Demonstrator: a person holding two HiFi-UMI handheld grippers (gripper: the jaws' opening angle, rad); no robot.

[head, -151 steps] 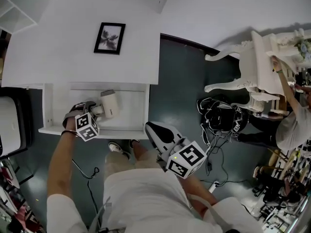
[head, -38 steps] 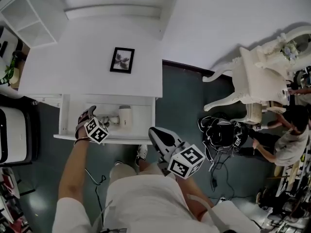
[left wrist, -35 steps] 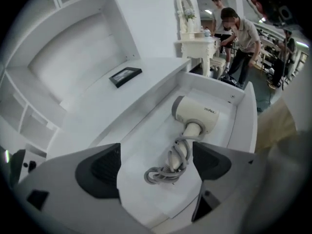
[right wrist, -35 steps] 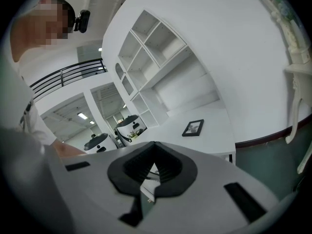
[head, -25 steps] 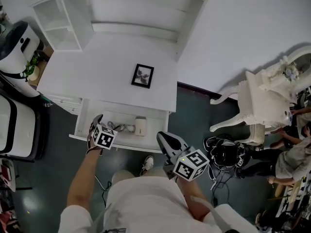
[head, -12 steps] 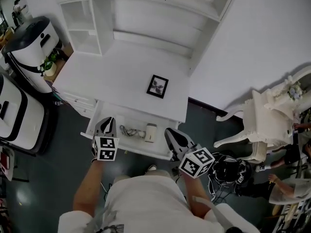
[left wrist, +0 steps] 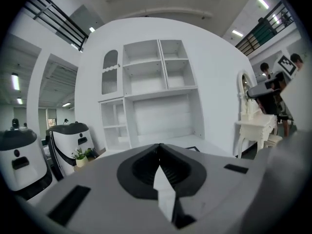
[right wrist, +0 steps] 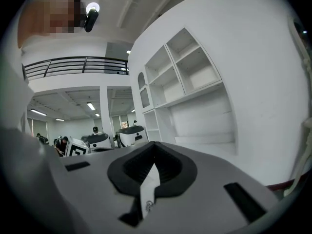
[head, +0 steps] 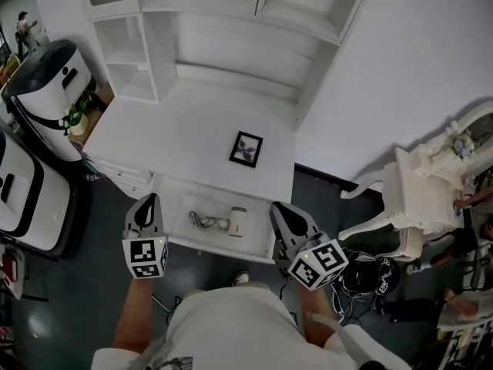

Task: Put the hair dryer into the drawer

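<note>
We log the small white plastic hair dryer point(head: 239, 222) lying inside the open white wooden drawer point(head: 219, 249), hence the left gripper point(head: 148, 200), jaws just closed on nothing, and the right gripper point(head: 279, 208), likewise closed and empty, flank the drawer's front.

Near right corner of the drawer point(head: 216, 203) hidden behind the right gripper point(head: 281, 210), cord point(head: 202, 222) left of the hair dryer point(head: 239, 222) too small to trace, framed picture point(head: 246, 149) unreadable, white appliance point(head: 27, 199) cut by left edge, carved white furniture point(head: 431, 199) cut by right edge.
</note>
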